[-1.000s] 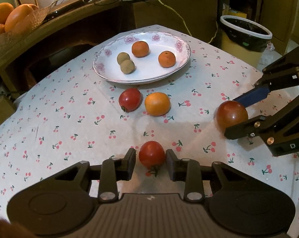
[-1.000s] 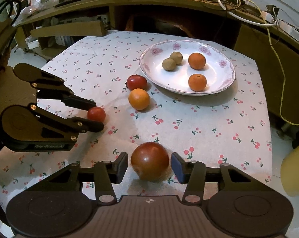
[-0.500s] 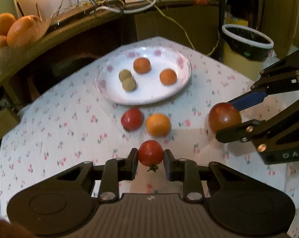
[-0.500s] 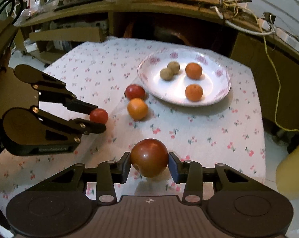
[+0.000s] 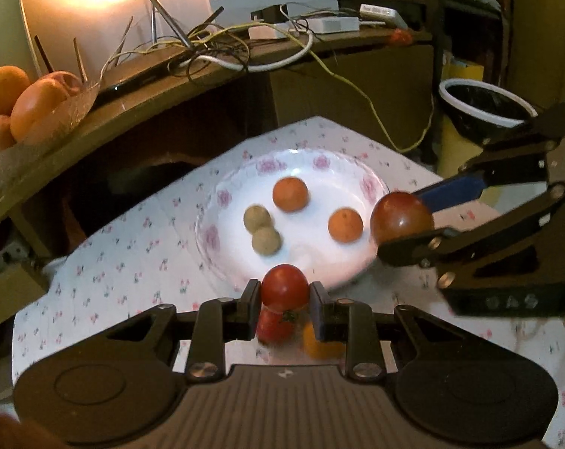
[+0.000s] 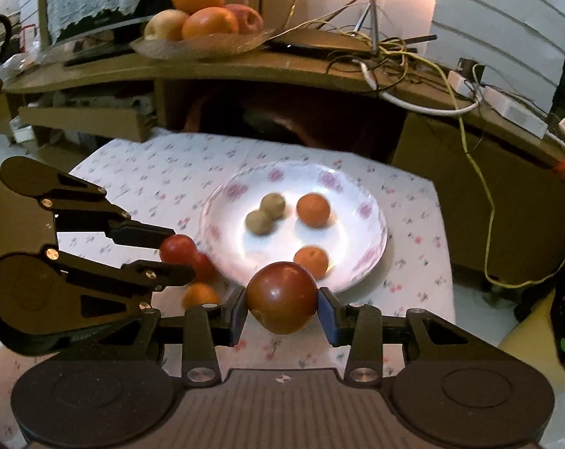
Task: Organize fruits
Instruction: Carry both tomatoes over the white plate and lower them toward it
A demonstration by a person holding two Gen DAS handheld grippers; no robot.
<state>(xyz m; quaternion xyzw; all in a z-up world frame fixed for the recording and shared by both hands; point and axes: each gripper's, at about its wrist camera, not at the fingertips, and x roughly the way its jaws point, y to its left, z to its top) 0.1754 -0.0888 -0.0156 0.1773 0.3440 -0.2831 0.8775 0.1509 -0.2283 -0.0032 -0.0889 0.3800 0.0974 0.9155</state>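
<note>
Both tomatoes lifted off tablecloth (image 5: 125, 262) since earlier (grippers clamped): small tomato (image 5: 284, 286), dark tomato (image 6: 281, 296).

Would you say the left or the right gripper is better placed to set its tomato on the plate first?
Probably the right gripper: its dark tomato already hangs at the plate's rim, while the left gripper holds its small red tomato just short of the near edge.

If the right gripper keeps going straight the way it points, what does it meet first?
Probably the white plate: its near rim lies just beyond the dark tomato held in the right gripper. Depth is uncertain.
</note>
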